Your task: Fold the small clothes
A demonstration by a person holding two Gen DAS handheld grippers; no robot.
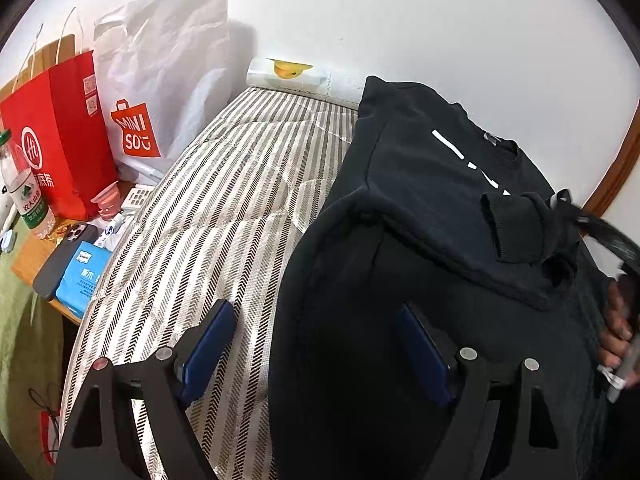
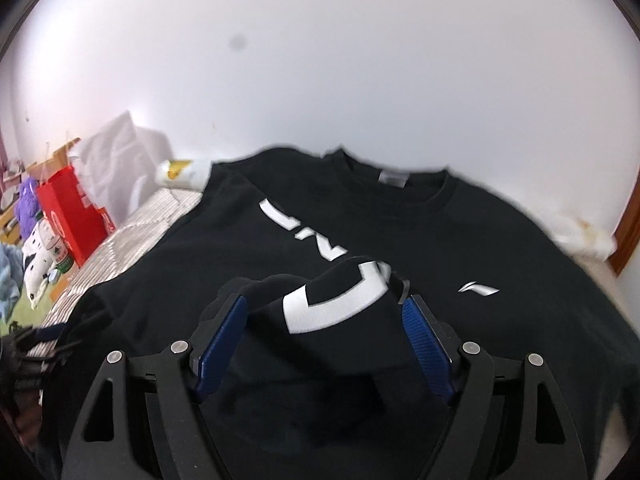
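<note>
A black sweatshirt (image 1: 432,184) with white lettering lies on the striped mattress (image 1: 224,184), its left side folded inward. My left gripper (image 1: 316,316) is open, straddling the garment's left edge near the hem, holding nothing. In the right wrist view the sweatshirt (image 2: 400,240) lies spread with the collar at the far side. My right gripper (image 2: 324,312) is open, and a folded sleeve with a white print (image 2: 332,300) lies bunched between its blue pads. The right gripper and the hand holding it show at the right edge of the left wrist view (image 1: 616,264).
A red paper bag (image 1: 60,148) and a white shopping bag (image 1: 160,80) stand on a bedside table left of the mattress, with a water bottle (image 1: 24,188), a phone (image 1: 64,256) and a blue tissue pack (image 1: 82,276). A white wall runs behind the bed.
</note>
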